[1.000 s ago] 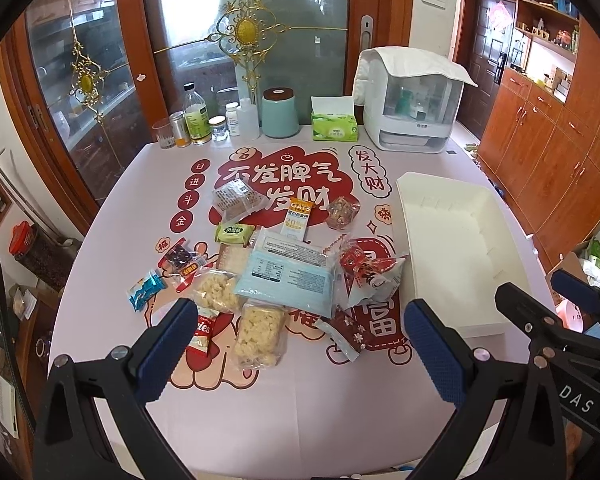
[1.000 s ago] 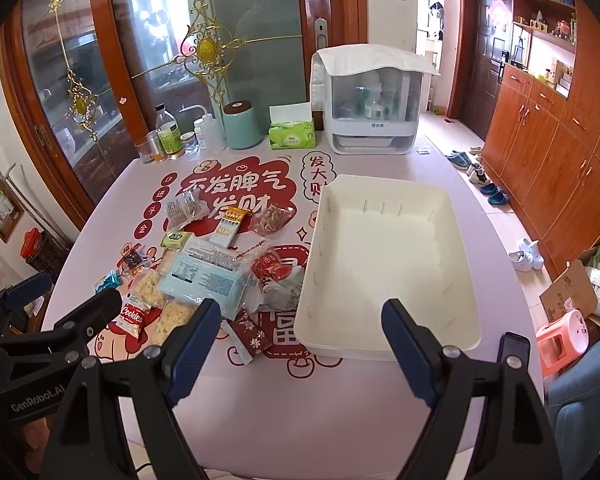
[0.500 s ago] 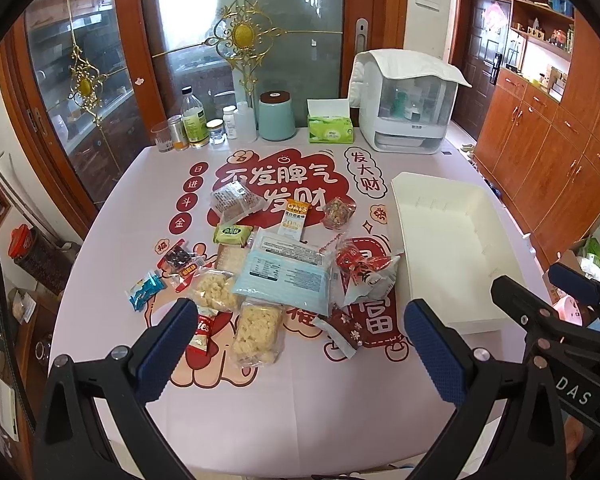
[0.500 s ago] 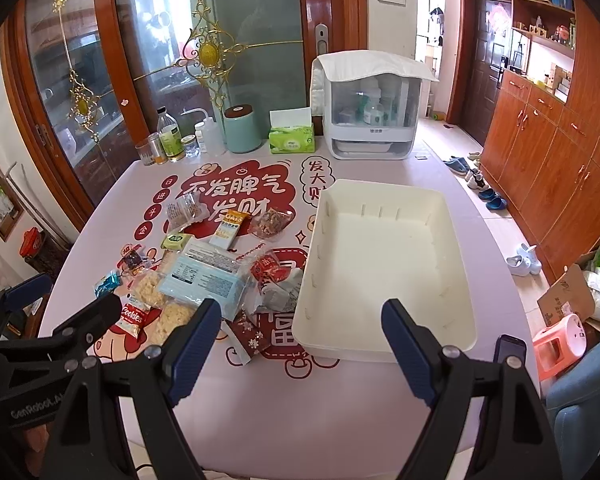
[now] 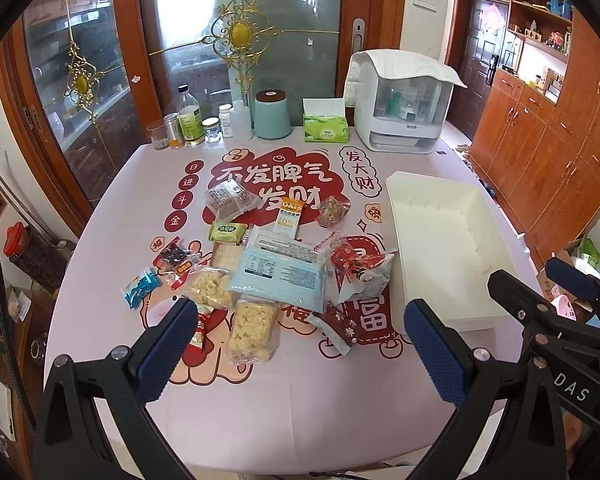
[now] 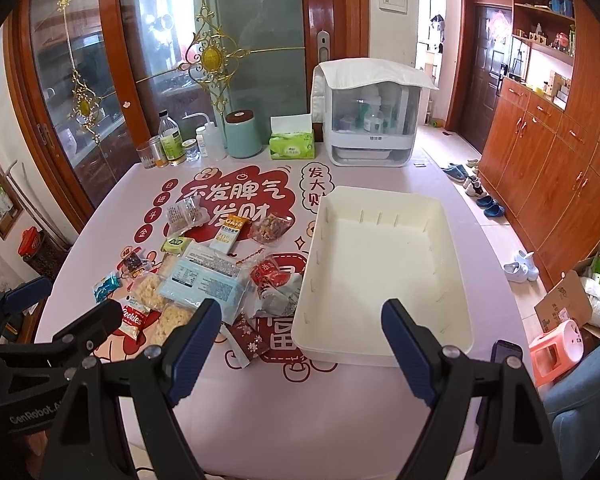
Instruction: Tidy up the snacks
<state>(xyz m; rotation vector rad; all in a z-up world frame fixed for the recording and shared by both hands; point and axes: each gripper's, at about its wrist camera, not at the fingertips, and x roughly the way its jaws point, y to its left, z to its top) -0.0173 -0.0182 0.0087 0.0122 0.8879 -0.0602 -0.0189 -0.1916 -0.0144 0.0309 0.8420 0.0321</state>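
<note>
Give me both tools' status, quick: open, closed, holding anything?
Left tool: open, holding nothing, above the snack pile.
Right tool: open, holding nothing, by the near rim of the white bin.

A blue packet (image 5: 278,274) overlaps and partly hides neighbouring snack packets (image 5: 224,254).

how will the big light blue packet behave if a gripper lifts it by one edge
The blue packet looks flat, thin and soft-walled, so it will probably sag or fold rather than stay stiff. Its glossy film may slip between the pads. It lies over neighbouring snacks, such as the puffed-snack bag, so lifting it could drag or shift them.
</note>
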